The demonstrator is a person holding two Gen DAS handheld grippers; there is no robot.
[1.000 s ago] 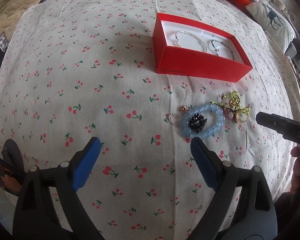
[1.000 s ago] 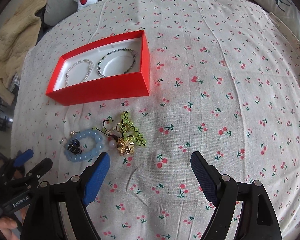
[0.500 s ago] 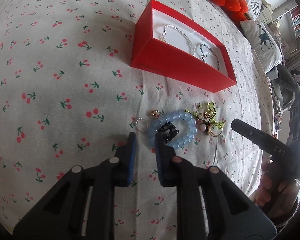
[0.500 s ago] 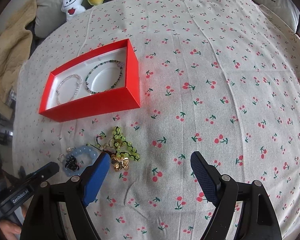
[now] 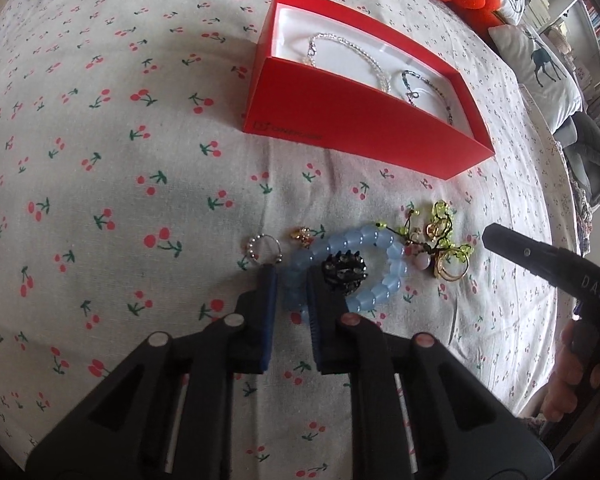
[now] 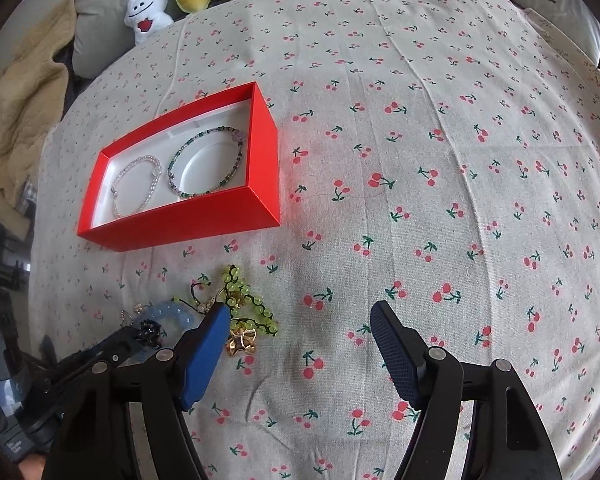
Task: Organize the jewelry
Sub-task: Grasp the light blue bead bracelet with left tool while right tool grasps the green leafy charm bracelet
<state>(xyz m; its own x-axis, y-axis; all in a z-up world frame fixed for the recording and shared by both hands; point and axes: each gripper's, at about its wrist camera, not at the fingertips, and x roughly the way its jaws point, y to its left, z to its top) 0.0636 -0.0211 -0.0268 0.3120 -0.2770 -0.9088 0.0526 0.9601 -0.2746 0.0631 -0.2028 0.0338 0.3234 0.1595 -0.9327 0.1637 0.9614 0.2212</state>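
the left gripper [image 5: 291,292] had its fingers closed on the near side of the blue bead bracelet [image 5: 374,276] lying on the bed in front of the red box [image 5: 364,136], so a lift into it looked next, while the right gripper [image 6: 300,340] hung open.

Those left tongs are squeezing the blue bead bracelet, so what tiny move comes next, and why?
Probably lift it: the left tongs are pinched on the blue bracelet, and the red box behind already holds two bracelets.
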